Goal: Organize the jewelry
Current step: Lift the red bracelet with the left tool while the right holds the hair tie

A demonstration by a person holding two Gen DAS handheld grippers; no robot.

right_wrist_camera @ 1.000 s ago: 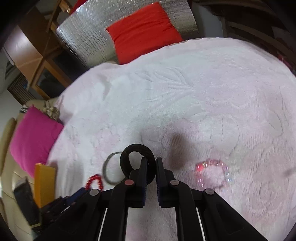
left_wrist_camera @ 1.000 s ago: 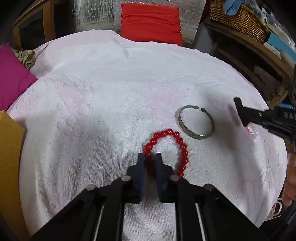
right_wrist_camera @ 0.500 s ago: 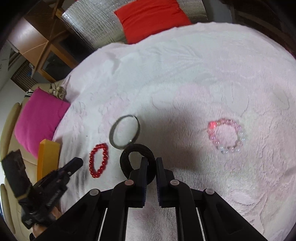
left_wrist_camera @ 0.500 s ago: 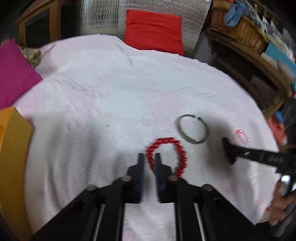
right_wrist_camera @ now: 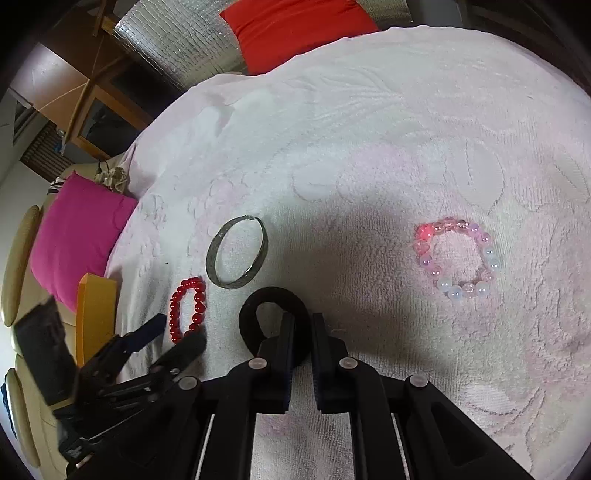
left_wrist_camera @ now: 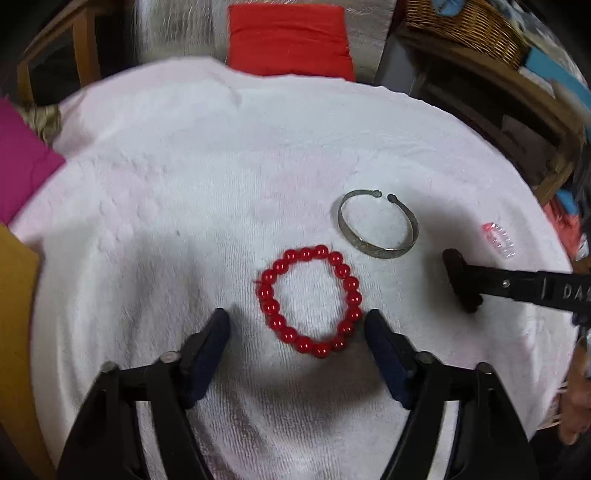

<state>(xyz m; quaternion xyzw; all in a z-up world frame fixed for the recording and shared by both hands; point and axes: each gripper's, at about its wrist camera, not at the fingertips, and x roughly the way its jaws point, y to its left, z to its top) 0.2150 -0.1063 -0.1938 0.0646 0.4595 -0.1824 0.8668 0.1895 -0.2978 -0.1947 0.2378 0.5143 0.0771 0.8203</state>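
A red bead bracelet [left_wrist_camera: 310, 301] lies flat on the white towel-covered table [left_wrist_camera: 184, 192]. My left gripper [left_wrist_camera: 297, 319] is open, its fingertips either side of the bracelet's near half. A silver cuff bangle [left_wrist_camera: 378, 229] lies just beyond, to the right. My right gripper [right_wrist_camera: 303, 328] is shut on a black ring bracelet [right_wrist_camera: 273, 299] and holds it near the towel; it shows at right in the left wrist view [left_wrist_camera: 461, 280]. A pink and clear bead bracelet [right_wrist_camera: 456, 256] lies to the right. The red bracelet [right_wrist_camera: 187, 308] and bangle [right_wrist_camera: 236, 251] also show in the right wrist view.
A red cushion [left_wrist_camera: 288, 37] lies at the table's far edge against silver foil. A magenta cushion [left_wrist_camera: 18, 166] and an orange box [left_wrist_camera: 14, 295] sit at the left. A wicker basket [left_wrist_camera: 465, 26] and shelves stand at the back right.
My left gripper has opened and let go of the red bead bracelet, which now lies flat. My right gripper, still holding the black bracelet, has drawn back from the bangle.
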